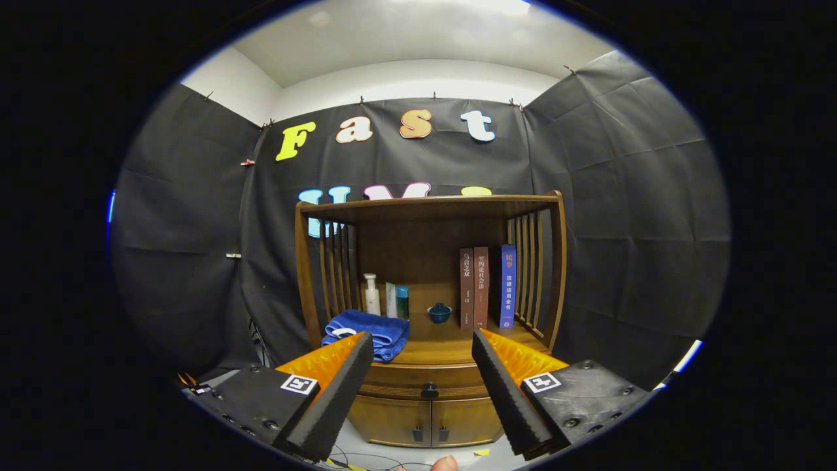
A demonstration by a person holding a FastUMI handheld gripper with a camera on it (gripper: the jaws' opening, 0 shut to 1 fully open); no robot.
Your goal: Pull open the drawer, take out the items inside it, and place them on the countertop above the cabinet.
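Note:
A brown wooden cabinet stands ahead against the black cloth wall. Its drawer is closed, with a dark round knob at the front centre, seen between my two fingers and beyond them. The countertop lies just above the drawer, under a slatted shelf frame. My gripper is open, its black foam fingers spread wide with nothing between them, some way short of the cabinet. The drawer's contents are hidden.
On the countertop lie a folded blue towel at the left, a white bottle, a small teal and white box, a small blue lidded bowl and three upright books. Two lower doors sit under the drawer.

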